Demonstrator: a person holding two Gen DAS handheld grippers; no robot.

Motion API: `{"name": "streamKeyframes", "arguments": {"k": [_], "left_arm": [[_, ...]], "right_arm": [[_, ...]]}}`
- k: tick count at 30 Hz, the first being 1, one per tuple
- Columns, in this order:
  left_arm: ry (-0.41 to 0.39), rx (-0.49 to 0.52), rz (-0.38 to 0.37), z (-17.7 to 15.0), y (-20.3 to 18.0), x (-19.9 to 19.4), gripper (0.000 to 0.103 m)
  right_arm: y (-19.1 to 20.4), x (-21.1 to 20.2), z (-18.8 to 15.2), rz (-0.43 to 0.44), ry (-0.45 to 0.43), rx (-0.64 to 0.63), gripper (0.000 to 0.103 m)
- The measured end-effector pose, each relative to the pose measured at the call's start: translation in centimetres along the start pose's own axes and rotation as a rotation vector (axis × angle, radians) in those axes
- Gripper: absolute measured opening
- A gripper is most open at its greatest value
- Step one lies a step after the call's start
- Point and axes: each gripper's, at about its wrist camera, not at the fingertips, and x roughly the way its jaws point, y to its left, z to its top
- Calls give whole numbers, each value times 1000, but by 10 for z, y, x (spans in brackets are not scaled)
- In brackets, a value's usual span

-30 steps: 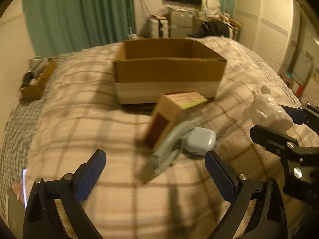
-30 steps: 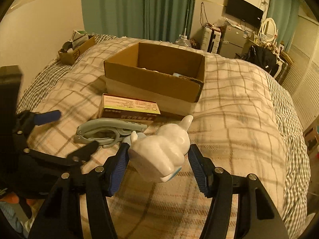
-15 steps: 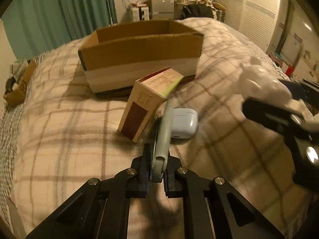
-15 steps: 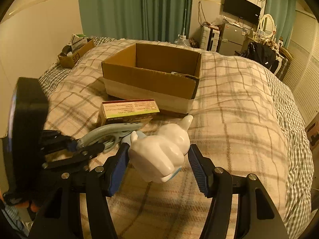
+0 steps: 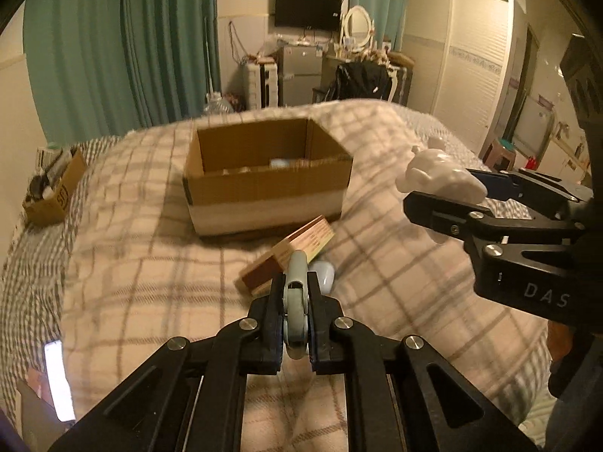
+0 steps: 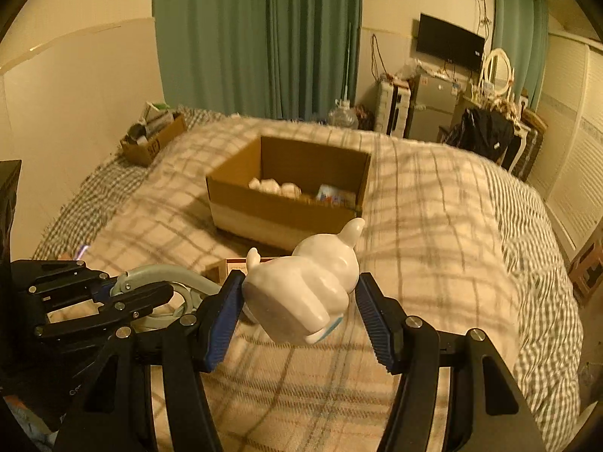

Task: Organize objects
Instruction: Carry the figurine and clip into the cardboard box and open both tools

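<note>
My left gripper (image 5: 296, 293) is shut on the pale grey scissors (image 5: 295, 301) and holds them above the bed; the scissors also show in the right wrist view (image 6: 166, 282). My right gripper (image 6: 297, 297) is shut on a white animal figurine (image 6: 309, 286), lifted off the blanket; the figurine also shows at the right in the left wrist view (image 5: 437, 180). An open cardboard box (image 5: 264, 180) sits ahead on the plaid blanket with several items inside (image 6: 301, 192). A flat brown packet box (image 5: 290, 252) and a white earbud case (image 5: 326, 273) lie on the blanket below the scissors.
A small cardboard box of clutter (image 5: 52, 192) sits at the bed's far left edge. A lit phone (image 5: 58, 380) lies at the near left. A fridge, a dresser and wardrobe doors (image 5: 475, 67) stand beyond the bed.
My left gripper has closed on the scissors and lifted them. My right gripper has lifted the figurine. Both views now look down into the box from higher up.
</note>
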Motion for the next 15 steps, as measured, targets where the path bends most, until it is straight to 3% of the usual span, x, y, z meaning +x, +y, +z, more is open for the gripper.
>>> {"name": "streamKeyframes", "arguments": {"k": [6, 15], "left_arm": [[-50, -6, -4, 29, 6, -15, 9], [-120, -19, 49, 81, 19, -20, 9]], "right_arm": [[5, -14, 24, -28, -53, -50, 60], [7, -17, 71, -34, -118, -100, 60]]}}
